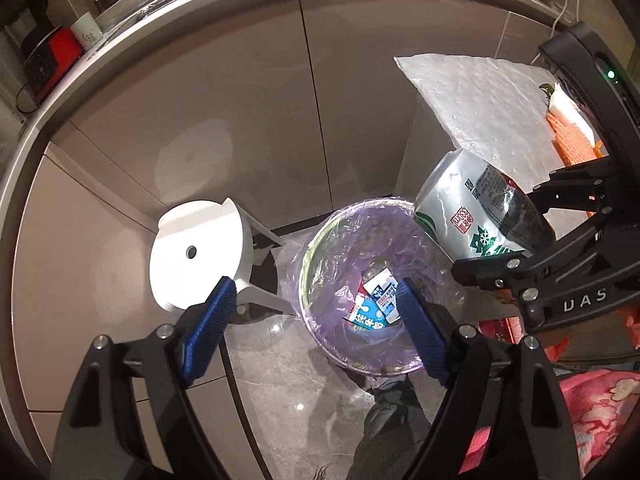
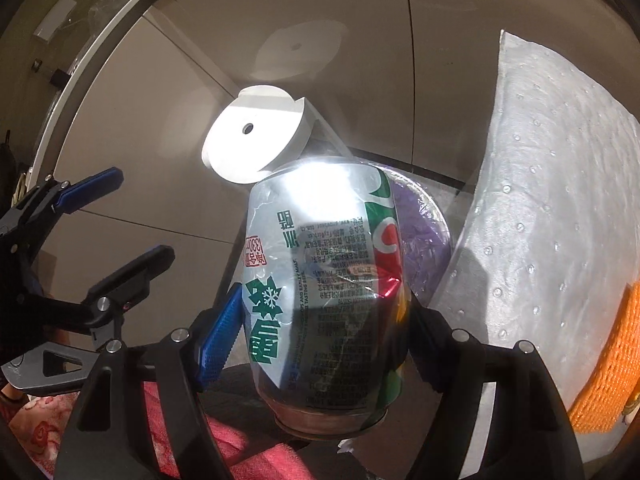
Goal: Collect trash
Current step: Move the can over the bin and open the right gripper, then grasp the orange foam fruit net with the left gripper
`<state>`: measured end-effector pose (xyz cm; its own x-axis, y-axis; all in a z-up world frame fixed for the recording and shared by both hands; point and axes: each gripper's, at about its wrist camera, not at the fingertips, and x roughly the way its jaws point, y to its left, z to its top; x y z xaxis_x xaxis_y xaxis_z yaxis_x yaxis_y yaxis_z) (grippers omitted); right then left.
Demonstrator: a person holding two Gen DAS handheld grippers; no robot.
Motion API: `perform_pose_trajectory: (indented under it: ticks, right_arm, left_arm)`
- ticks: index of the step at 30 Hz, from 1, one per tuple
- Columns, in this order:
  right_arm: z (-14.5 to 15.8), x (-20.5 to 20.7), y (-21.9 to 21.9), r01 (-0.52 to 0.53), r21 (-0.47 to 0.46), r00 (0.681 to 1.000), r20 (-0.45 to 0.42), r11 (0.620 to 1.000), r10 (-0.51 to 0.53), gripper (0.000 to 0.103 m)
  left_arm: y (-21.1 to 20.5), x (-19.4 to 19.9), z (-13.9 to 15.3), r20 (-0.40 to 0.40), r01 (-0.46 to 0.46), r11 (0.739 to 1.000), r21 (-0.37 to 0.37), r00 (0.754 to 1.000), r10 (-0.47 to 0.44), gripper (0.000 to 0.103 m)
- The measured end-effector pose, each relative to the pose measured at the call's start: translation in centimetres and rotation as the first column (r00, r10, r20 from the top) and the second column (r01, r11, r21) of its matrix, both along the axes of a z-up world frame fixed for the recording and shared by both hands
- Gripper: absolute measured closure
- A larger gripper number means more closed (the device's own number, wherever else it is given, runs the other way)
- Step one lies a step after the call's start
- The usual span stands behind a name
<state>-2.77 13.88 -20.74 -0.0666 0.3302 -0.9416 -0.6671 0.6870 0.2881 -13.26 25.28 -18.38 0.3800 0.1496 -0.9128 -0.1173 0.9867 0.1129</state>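
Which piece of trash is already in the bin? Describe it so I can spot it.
Find the round bin lined with a purple bag, on the floor beside the white stool. At its bottom lies a small blue-and-white carton, the only printed item inside the liner.

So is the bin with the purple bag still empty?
No: in the left wrist view a blue and white milk carton already lies at the bottom of the purple-lined bin.

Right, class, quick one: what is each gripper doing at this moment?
Left gripper: open, nothing between its pads, above the lined bin.
Right gripper: shut on the dented drink can.
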Motion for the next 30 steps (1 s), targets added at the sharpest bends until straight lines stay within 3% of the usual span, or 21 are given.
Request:
perform_pose_trajectory:
  ticks: [8,11,17,23,30]
  right_arm:
    - [-2.1,-0.3,1.5,-0.029,-0.058,1.000,-0.014,0.998,0.028,0.028]
    - [-2.7,0.0,1.8,-0.027,-0.086,0.999,-0.021,0.996,0.025,0.016]
    - [-0.5,1.1,0.0,0.039,-0.049,0.999,0.008,0.998,-0.039,0.012]
    - [5.7,2.4,-6.3,0.166,0.009,0.976,0.141,0.986,-0.165,0.004]
    - [11.2,3.9,-18.8,0.398,0.045,0.883,0.253,0.916,-0.396,0.002]
  left_arm:
    - [1.2,-1.2,0.5,0.016,-0.038,0.999,0.016,0.999,0.037,0.024]
    - [1.2,-1.2,0.6,0.018,-0.043,0.999,0.017,0.999,0.043,0.024]
    - [0.4,-0.6,1.5,0.037,-0.036,0.999,0.006,0.999,0.036,0.024]
    - [-2.6,1.3,3.5,0.081,0.037,0.999,-0.031,0.996,-0.035,0.024]
    - [-10.8,5.6,5.1,0.141,0.220,0.971,-0.096,0.969,-0.205,0.018]
